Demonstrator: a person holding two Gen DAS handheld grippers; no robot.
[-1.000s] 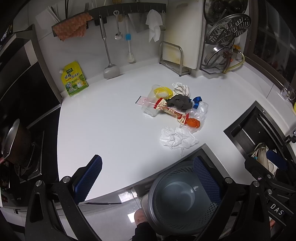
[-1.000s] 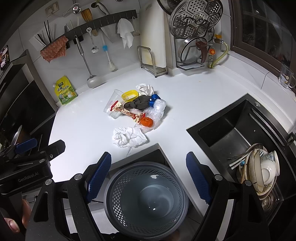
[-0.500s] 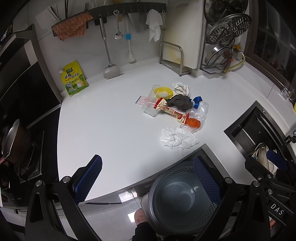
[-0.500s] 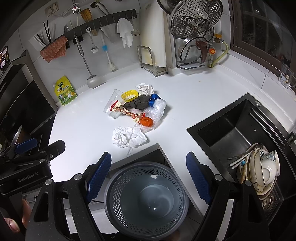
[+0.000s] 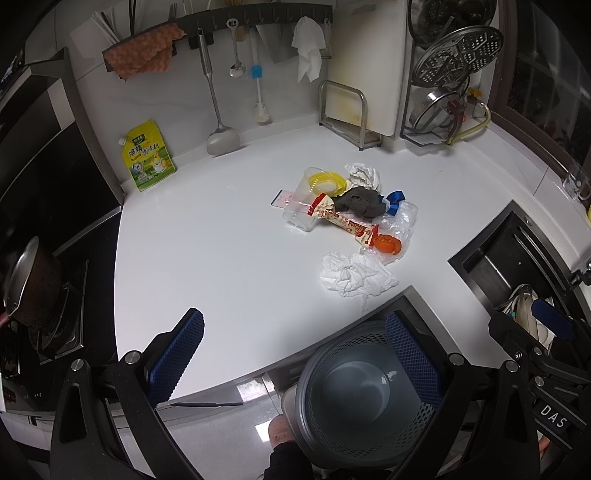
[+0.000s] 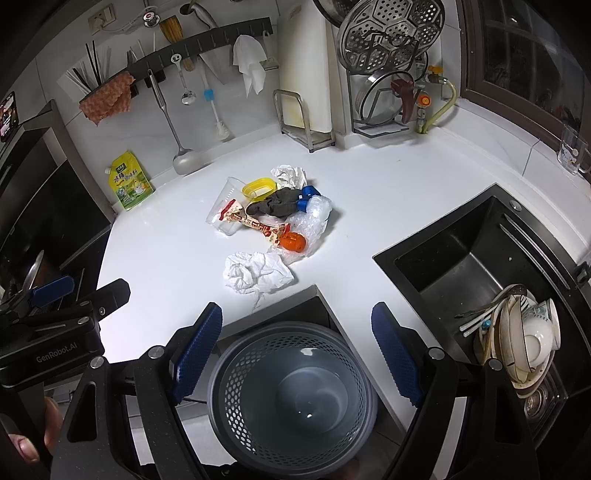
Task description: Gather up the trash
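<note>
White countertop point(image 6: 388, 192) — black sink point(image 6: 476, 258), dark window point(image 6: 517, 55).

Glossy smooth white countertop point(image 6: 369, 192), crumpled white paper tissue point(image 6: 256, 272), clear crinkled plastic bag point(image 6: 314, 218), perforated matt grey plastic bin point(image 6: 291, 387), perforated shiny metal steamer plate point(image 6: 391, 33) at 1 o'clock.

Left gripper point(image 5: 293, 354) and right gripper point(image 6: 297, 349): both held level side by side, jaws spread wide, the 2 blue-padded fingers point(image 6: 199, 347) of each gripping nothing.
</note>
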